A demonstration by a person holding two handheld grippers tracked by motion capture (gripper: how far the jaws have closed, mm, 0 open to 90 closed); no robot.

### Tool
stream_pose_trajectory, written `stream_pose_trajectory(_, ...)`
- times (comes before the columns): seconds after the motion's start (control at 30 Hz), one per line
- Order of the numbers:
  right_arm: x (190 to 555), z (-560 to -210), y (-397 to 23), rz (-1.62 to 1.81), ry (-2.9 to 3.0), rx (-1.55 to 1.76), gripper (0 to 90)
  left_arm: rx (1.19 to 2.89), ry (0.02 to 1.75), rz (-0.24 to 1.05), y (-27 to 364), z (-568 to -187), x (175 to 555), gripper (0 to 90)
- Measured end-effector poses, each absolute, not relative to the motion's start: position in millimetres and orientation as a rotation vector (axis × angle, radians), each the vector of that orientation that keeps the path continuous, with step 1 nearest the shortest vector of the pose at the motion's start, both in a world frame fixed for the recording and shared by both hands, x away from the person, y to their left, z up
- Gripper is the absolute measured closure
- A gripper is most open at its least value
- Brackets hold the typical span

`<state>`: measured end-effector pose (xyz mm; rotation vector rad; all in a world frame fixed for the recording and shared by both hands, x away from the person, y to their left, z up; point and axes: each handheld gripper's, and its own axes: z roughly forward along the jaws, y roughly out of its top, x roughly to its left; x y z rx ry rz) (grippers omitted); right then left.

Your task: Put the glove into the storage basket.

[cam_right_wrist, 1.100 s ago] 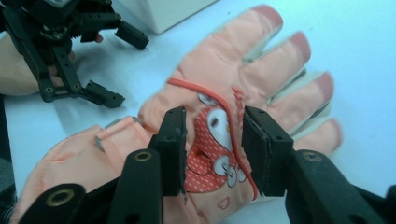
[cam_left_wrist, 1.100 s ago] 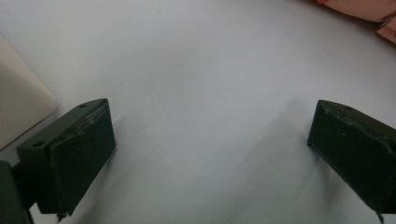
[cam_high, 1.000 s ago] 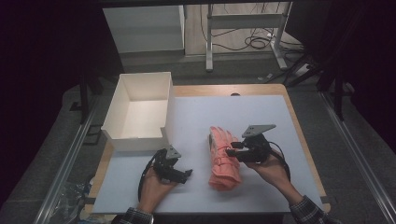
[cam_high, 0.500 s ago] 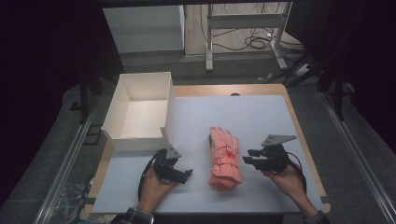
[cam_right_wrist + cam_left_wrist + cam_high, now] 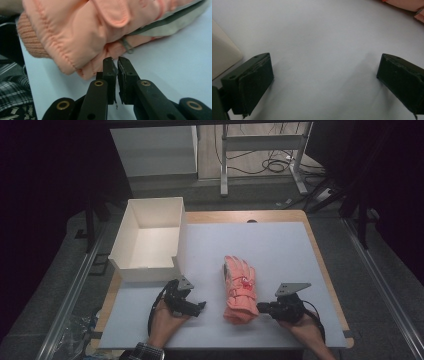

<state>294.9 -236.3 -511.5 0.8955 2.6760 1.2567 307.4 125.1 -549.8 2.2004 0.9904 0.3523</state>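
The pink glove point(image 5: 239, 287) lies flat on the tabletop point(image 5: 280, 245), cuff toward the near edge, right of the white box point(image 5: 150, 237), likely waiting to be packed. The right gripper point(image 5: 261, 307) has just closed its fingers point(image 5: 110, 68), empty, with their tips at the glove's cuff edge. The left gripper point(image 5: 200, 306) rests left of the glove, fingers point(image 5: 254, 77) spread wide over bare tabletop.
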Motion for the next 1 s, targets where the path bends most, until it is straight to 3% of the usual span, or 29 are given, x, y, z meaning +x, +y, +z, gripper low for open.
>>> stream_pose_trajectory(0.57,293.6,-526.9,-200.9,1.271,2.729,0.824,82.4,2.202,0.992,0.344,125.3,-549.4,307.7,0.5)
stream_pose_trajectory(1.0,294.6,-530.4,-177.4,1.278,2.729,0.791,81.0,2.243,0.864,0.304,144.2,-549.3,308.6,2.6)
